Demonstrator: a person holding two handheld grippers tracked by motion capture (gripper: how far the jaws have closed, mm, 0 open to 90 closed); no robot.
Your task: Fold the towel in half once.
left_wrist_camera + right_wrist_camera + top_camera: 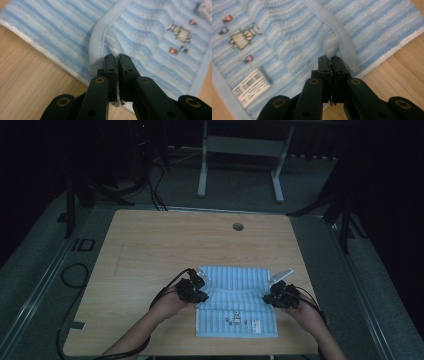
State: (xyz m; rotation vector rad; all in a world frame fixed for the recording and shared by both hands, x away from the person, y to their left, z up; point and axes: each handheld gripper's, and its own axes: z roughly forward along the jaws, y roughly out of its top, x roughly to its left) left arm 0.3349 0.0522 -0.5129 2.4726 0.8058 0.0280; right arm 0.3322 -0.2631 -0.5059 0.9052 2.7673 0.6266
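Note:
A light blue striped towel (235,300) lies on the wooden table (150,250), partly folded over itself, with small embroidered figures (235,319) and a white label (256,325) near its front edge. My left gripper (196,292) is shut on the towel's left hem (97,42), which bunches up at the jaw tips. My right gripper (276,295) is shut on the right hem (344,47) in the same way. In the left gripper view the left gripper (116,57) pinches the towel (150,32). In the right gripper view the right gripper (330,59) pinches the towel (287,27) beside the label (252,87).
A round cable hole (238,226) sits near the table's far edge. Black cables (75,275) run along the floor at the left. A white frame stand (240,150) stands on the floor behind the table. Bare wood lies left of and beyond the towel.

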